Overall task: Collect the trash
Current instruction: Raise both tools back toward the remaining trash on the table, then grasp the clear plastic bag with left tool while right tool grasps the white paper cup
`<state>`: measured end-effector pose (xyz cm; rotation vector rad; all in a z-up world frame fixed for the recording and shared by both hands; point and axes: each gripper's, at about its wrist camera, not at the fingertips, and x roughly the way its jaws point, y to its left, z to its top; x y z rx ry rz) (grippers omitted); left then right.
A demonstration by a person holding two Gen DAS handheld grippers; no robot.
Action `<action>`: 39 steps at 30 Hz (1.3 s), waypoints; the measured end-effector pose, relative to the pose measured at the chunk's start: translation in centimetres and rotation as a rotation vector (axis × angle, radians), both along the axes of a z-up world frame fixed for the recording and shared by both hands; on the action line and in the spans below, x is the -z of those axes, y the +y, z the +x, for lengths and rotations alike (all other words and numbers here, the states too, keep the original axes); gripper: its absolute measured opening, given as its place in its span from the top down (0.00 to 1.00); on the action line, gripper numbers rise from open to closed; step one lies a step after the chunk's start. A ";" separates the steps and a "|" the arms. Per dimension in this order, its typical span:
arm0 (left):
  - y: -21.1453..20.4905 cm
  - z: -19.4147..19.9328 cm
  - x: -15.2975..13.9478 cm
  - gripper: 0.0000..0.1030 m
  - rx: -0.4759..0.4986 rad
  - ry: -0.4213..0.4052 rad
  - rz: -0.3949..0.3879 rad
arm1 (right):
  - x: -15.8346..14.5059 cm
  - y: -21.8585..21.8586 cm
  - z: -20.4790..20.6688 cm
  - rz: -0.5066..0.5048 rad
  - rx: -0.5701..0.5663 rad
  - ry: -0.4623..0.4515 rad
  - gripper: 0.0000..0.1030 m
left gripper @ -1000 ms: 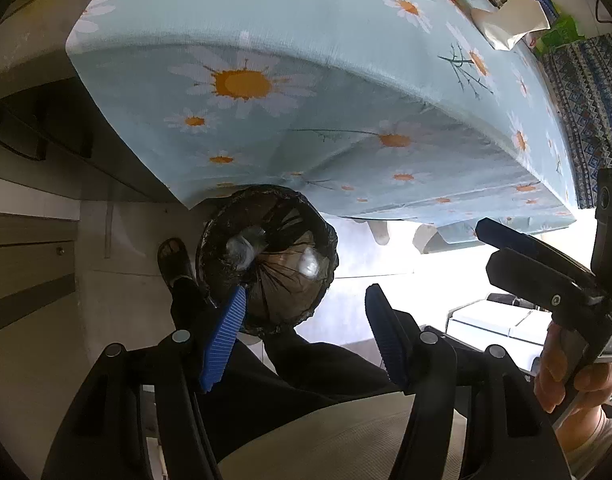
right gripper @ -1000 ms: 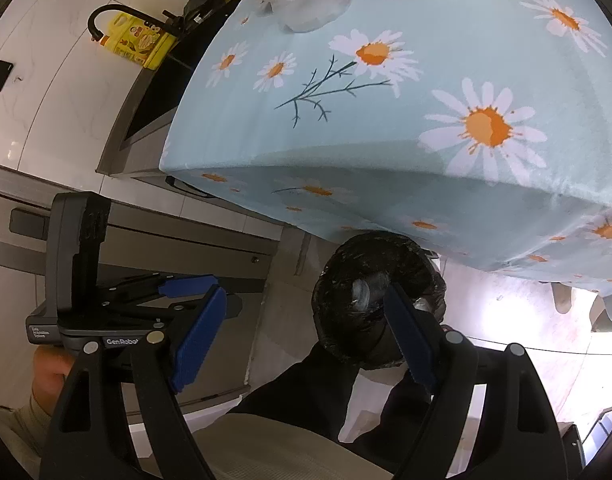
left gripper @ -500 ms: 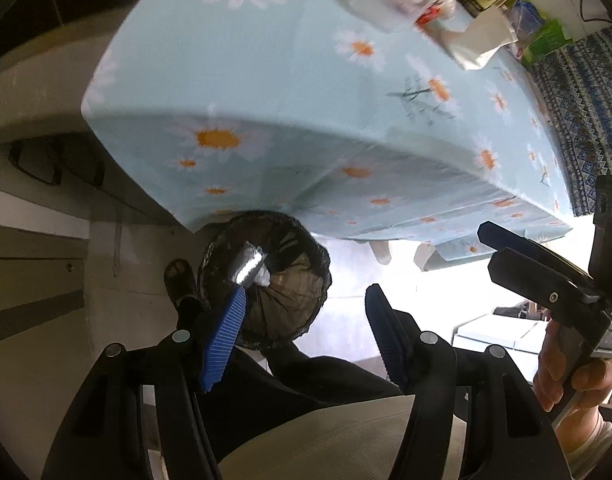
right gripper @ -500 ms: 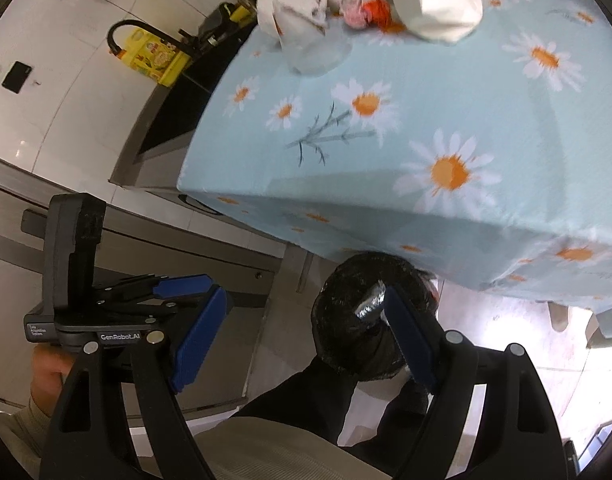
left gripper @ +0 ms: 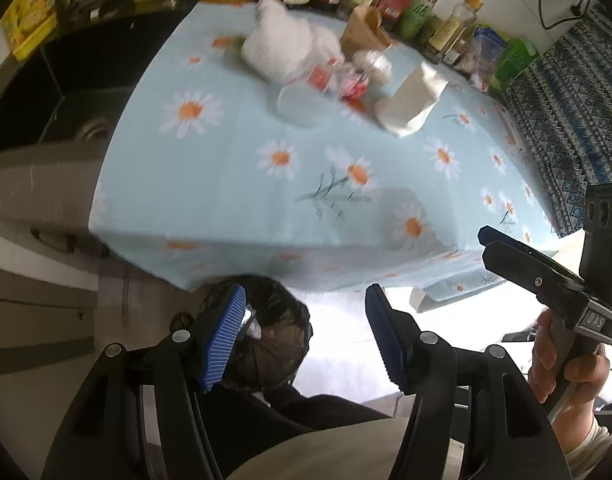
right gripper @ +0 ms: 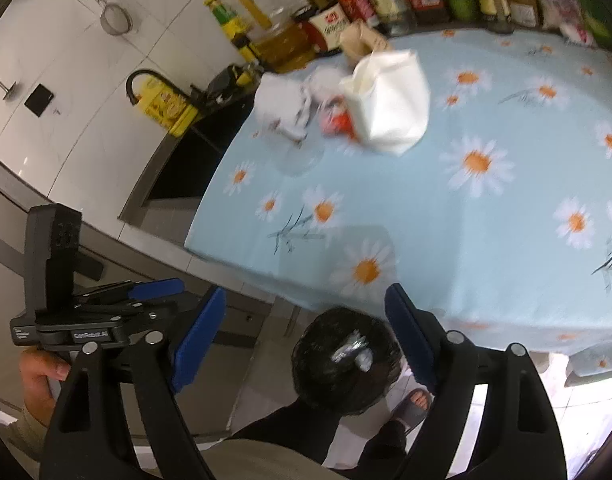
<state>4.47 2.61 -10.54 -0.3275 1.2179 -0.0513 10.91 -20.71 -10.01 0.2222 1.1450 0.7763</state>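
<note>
Both grippers are empty with their jaws spread apart: left gripper, right gripper, held side by side at the near edge of the table, over the floor. Trash bin with its black liner sits on the floor right below them, some crumpled silvery scraps inside. Remaining trash is well ahead on the daisy tablecloth: white paper bag, crumpled white tissue wad, red wrapper, and a clear plastic cup, all clustered together.
</note>
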 end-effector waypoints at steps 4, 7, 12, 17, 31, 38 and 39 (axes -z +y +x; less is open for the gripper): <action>-0.5 1.5 -1.3 0.31 0.008 -0.034 0.028 | -0.9 -0.9 1.4 -0.003 0.027 -0.036 0.12; -0.8 2.9 -1.9 0.31 0.026 -0.049 0.034 | -1.5 -1.3 2.9 -0.016 0.043 -0.064 0.11; -1.1 5.4 -2.2 0.31 0.058 -0.058 0.063 | -2.1 -1.3 5.5 -0.045 0.046 -0.106 0.09; -0.8 7.4 -2.8 0.31 0.093 -0.079 0.098 | -1.8 -0.6 8.0 -0.073 0.046 -0.118 0.09; 0.2 14.1 0.8 0.26 0.176 -0.047 0.111 | 1.3 2.7 12.8 -0.132 0.035 -0.078 0.06; 0.7 16.3 2.5 0.26 0.203 -0.046 0.103 | 2.6 3.9 14.3 -0.154 0.033 -0.060 0.06; 0.9 16.5 2.7 0.26 0.205 -0.045 0.088 | 2.7 4.0 14.4 -0.154 0.033 -0.057 0.06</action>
